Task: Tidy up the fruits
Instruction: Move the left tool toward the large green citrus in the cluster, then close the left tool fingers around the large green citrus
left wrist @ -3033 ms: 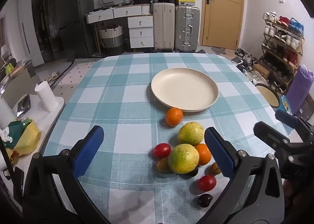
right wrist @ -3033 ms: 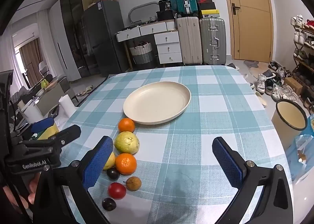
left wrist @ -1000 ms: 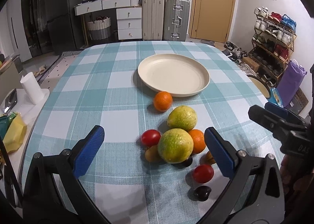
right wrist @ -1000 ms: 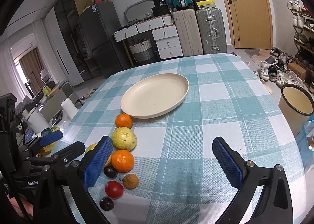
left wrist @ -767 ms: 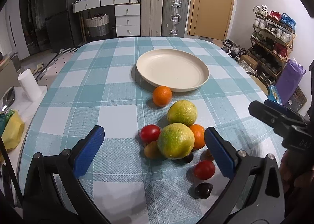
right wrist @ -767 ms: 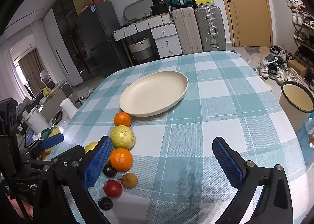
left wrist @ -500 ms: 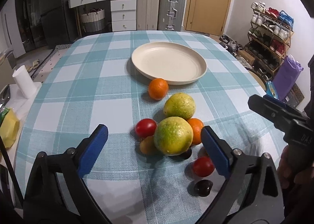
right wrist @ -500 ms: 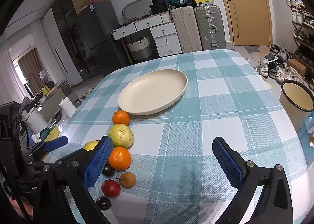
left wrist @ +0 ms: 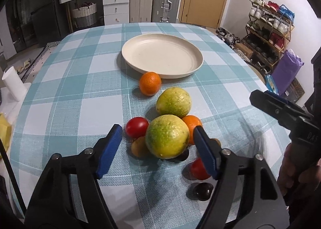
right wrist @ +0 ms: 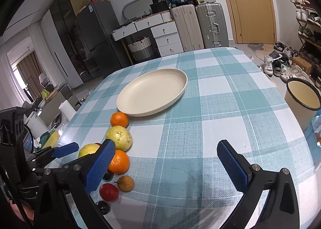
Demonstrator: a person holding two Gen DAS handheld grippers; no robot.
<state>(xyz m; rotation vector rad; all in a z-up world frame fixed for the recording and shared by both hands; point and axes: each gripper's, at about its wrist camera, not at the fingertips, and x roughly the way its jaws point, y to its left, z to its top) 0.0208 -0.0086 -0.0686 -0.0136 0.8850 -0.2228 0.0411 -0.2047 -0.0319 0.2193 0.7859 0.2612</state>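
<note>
Your left claw sits low over the checked worktop with its two blue pads spread either side of the big green-yellow fruit, neither pad touching its skin, so the claw is released and grasping nothing. That fruit lies at the near end of a cluster: a red tomato just to its left, a small brown fruit tucked against its lower left, an orange half hidden behind its right shoulder, and a second green-yellow fruit just beyond it. A separate small orange sits farther on, right beside the near rim of the cream plate, which holds no fruit. Nearer you and to the right, a second red tomato is partly covered by the right pad, and a dark plum lies just beside it. Your right claw hovers over bare cloth to the right of the fruit line, its pads wide apart and holding nothing; its left pad overlaps the orange in that view, though you cannot tell whether they touch. From the left wrist view, the right claw is seen well to the right of the cluster
</note>
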